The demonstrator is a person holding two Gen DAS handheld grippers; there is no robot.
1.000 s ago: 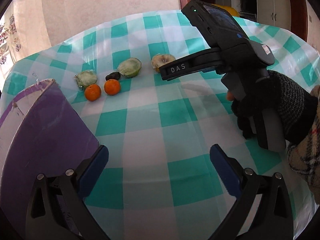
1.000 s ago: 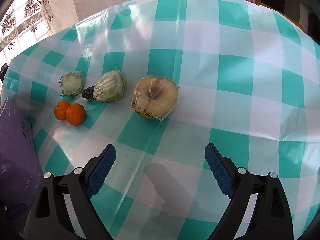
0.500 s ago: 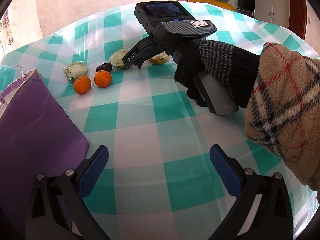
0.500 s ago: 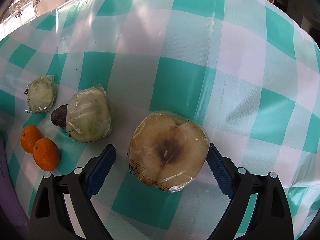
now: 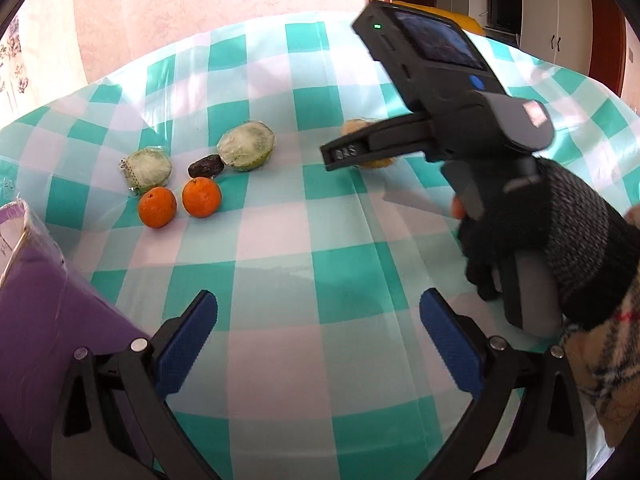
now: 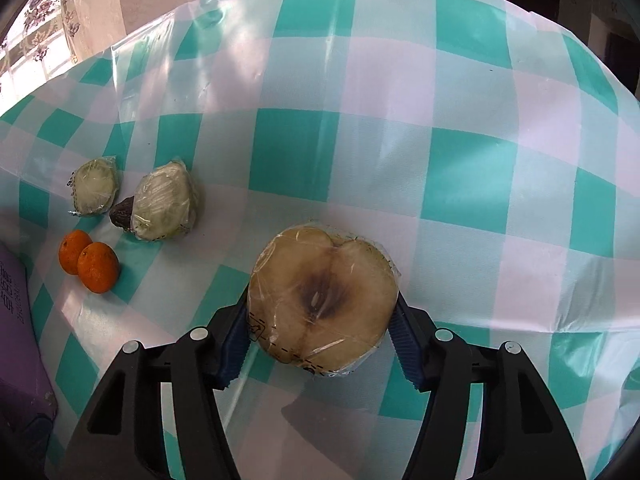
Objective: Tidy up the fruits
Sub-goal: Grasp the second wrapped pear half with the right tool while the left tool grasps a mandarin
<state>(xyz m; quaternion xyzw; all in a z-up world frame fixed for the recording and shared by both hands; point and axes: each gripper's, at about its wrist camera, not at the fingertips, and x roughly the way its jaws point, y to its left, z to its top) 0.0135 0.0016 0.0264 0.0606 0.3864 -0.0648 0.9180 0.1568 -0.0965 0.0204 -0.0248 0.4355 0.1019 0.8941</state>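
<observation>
Right gripper (image 6: 322,344) clamps a film-wrapped, browned apple half (image 6: 323,304) on the glossy teal-and-white checked table (image 6: 400,120).

The heart-shaped half lies cut face up, dark at its core, with blue ribbed fingers (image 6: 404,354) pressing both flanks. To its left lie two wrapped pale-green fruit halves (image 6: 162,206), a dark wrinkled date (image 6: 122,213) and two pebbly orange tangerines (image 6: 98,267). Left gripper (image 5: 318,346) hovers with fingers wide, holding nothing, beside a purple box (image 5: 48,340).

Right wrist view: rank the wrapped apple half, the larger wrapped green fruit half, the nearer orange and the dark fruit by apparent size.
1. wrapped apple half, though it sits nearest the camera, in the right claw
2. larger wrapped green fruit half
3. nearer orange
4. dark fruit, partly hidden
</observation>
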